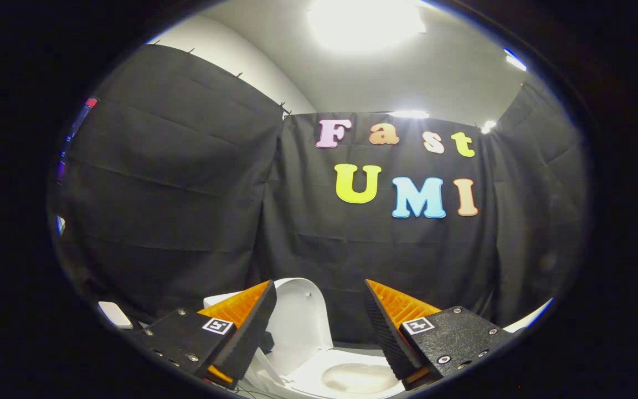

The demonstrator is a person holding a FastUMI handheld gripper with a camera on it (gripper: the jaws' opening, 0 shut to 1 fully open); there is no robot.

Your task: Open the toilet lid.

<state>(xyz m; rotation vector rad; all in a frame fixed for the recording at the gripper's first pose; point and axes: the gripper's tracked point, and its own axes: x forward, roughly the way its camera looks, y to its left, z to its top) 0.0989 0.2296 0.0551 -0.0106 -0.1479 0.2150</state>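
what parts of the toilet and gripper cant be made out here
- Lid: stands raised; its left edge and hinge are hidden behind the left finger in the gripper view.
- Bowl: near rim cut off at the view's bottom; right side hidden by the right finger.
- Hand-held gripper: fingers apart, nothing between them; its body is cut off below.
- Small white thing left of the fingers: too small to identify.

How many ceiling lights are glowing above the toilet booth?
4: a big ceiling light overhead, one above the back cloth, two small ones toward the corner. More may be hidden. The gripper hangs open over the toilet.
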